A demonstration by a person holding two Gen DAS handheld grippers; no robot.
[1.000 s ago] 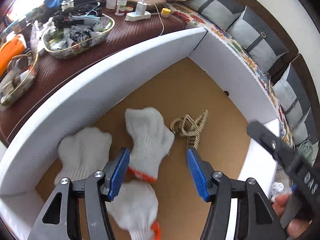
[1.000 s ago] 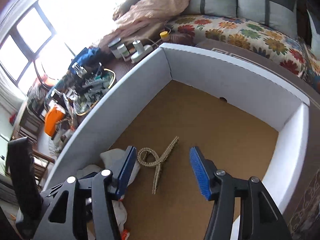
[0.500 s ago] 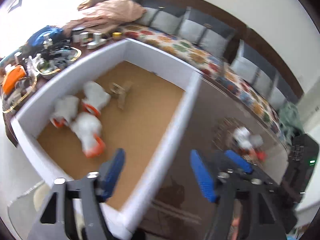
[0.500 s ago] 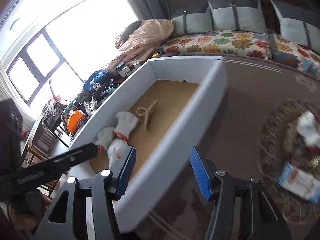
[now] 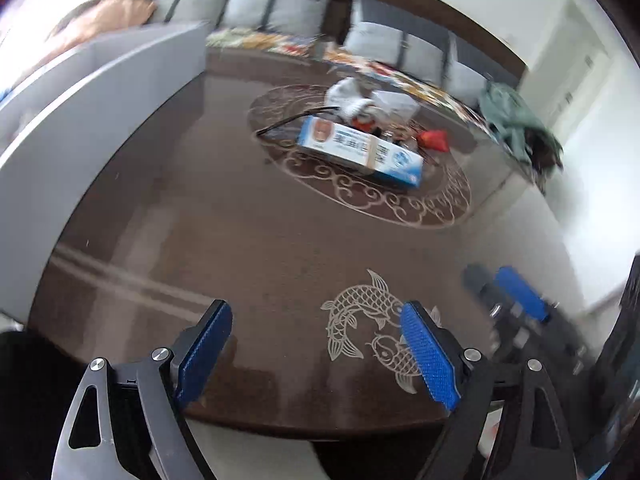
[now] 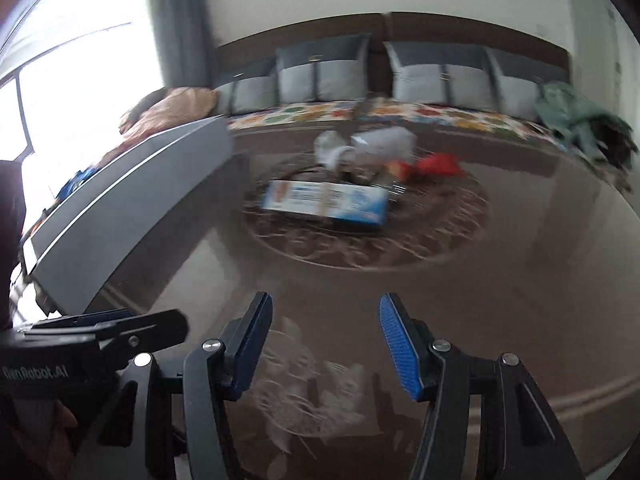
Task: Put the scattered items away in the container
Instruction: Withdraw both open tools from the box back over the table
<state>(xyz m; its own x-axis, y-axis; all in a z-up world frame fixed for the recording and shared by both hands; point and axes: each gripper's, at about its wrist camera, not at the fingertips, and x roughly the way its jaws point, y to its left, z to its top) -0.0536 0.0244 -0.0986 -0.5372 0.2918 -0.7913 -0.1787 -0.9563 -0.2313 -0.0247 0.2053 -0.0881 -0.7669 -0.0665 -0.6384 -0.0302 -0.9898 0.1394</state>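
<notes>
Long blue-and-white cardboard box (image 5: 360,151) on dark counter (image 5: 248,240): light, stiff; best gripped across narrow width. Both jaws wide, empty.

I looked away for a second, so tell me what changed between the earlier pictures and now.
Both grippers, the left gripper and the right gripper, swung out of the white-walled container and now face the dark patterned tabletop, toward the blue and white rectangular box and the scattered items behind it. Nothing was picked up or released. Both stayed open and empty.
</notes>
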